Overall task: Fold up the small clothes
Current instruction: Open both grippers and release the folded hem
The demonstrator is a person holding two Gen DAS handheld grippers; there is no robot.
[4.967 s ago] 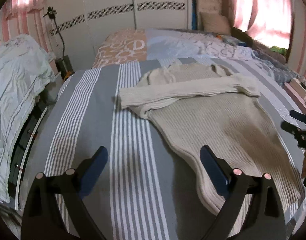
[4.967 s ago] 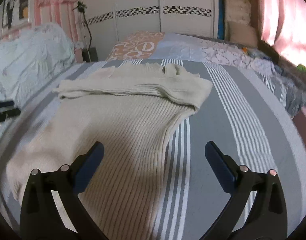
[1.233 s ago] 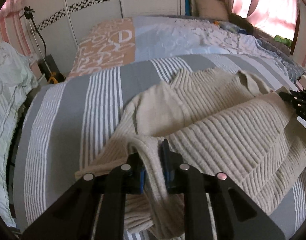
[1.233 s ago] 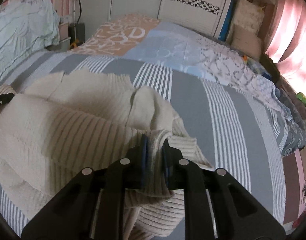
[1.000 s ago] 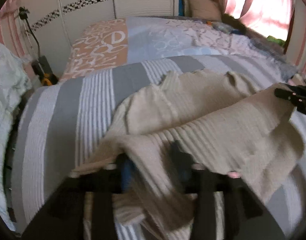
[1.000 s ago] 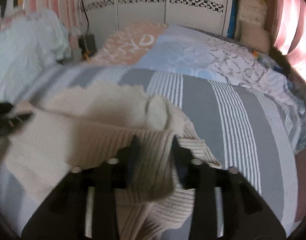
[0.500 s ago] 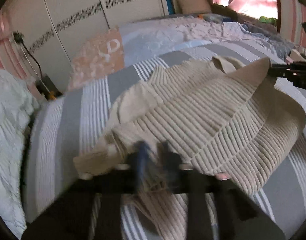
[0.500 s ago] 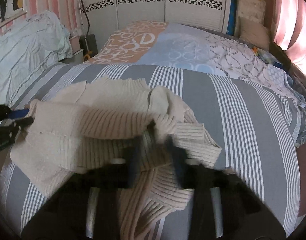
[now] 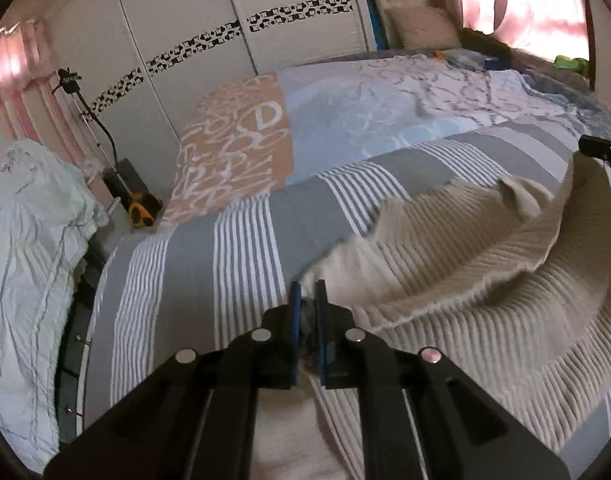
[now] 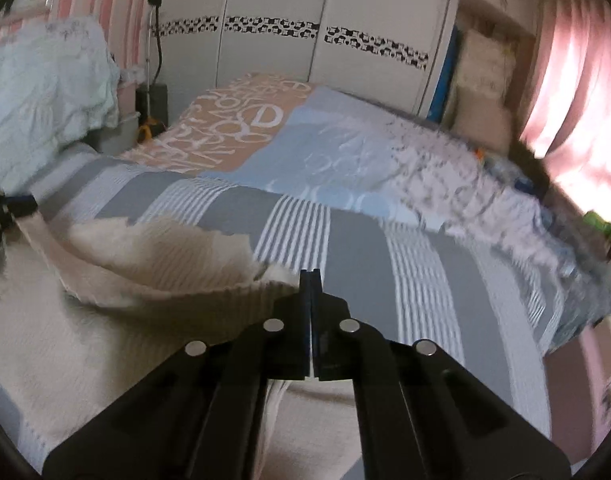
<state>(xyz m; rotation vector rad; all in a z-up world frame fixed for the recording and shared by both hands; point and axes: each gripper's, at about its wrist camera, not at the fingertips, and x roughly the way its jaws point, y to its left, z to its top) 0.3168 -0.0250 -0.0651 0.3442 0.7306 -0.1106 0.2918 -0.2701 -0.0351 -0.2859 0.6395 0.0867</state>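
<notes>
Your left gripper (image 9: 308, 294) has its fingers pinched narrow on one corner of the sweater (image 9: 485, 280), with a sliver of knit showing between the blue pads. From that grip the cream ribbed fabric runs away toward 2 o'clock in the left view, sagging in a shallow curve before it rises to its other held corner at the right edge. There your right gripper (image 9: 599, 148) shows as a dark tip at 3 o'clock, touching the lifted corner.

In the right view, your right gripper (image 10: 310, 280) has its fingers pressed nearly together, and the sweater (image 10: 153, 264) edge meets them from the left; the fabric between the pads is hidden, so the hold is read from the taut hem leading into them. The hem swings off toward 9 o'clock, where your left gripper (image 10: 9, 208) sits at the frame edge on the far corner.

Between your two grips the raised layer hangs over the rest of the sweater, which lies on the striped blanket (image 9: 241, 248) of the bed. Beyond it, toward 12 o'clock, lie an orange lettered pillow (image 9: 233, 144) and a pale blue cover (image 9: 365, 120) just beside it. The right view is blurred at its edges.
</notes>
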